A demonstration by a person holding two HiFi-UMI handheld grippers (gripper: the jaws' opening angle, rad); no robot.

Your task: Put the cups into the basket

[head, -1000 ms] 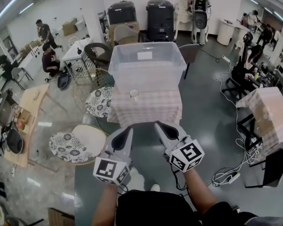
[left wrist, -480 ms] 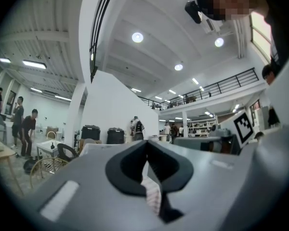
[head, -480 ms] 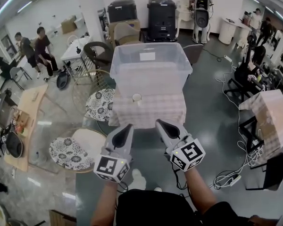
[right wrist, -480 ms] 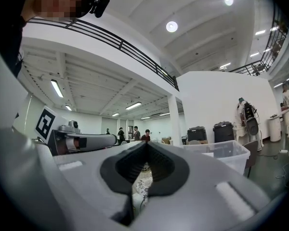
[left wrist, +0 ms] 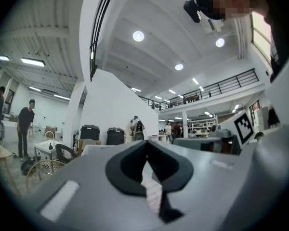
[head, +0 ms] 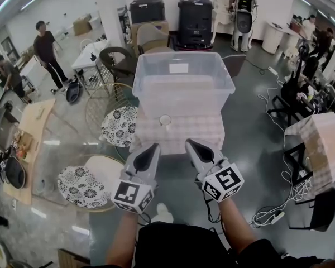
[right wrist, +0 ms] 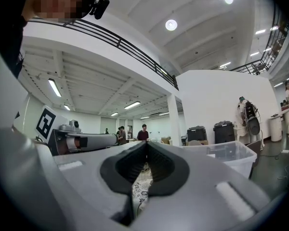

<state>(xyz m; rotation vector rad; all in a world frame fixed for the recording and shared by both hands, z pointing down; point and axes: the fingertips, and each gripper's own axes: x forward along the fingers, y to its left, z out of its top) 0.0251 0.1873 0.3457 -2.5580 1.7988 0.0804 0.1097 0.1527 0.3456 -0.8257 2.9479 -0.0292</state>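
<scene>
A small clear cup point(head: 165, 119) stands on a table with a checked cloth point(head: 198, 134), just in front of a big clear plastic bin point(head: 182, 84) that serves as the basket. Both grippers are held side by side short of the table's near edge, pointing at it. My left gripper point(head: 153, 148) is shut with nothing in it; in its own view the left gripper point(left wrist: 145, 149) shows its pads meeting. My right gripper point(head: 190, 144) is likewise shut and empty, and in the right gripper view the right gripper point(right wrist: 146, 150) looks past the bin point(right wrist: 227, 156).
Two round floral stools point(head: 118, 125) point(head: 82, 181) and a wire chair point(head: 103, 106) stand left of the table. Cables and a power strip point(head: 271, 214) lie on the floor at right, near another cloth-covered table point(head: 319, 144). People stand far left.
The table, bin and cup have slid lower and a little right in the head view, closer to the grippers. Both grippers stayed shut and side by side. People at the far left walked about.
</scene>
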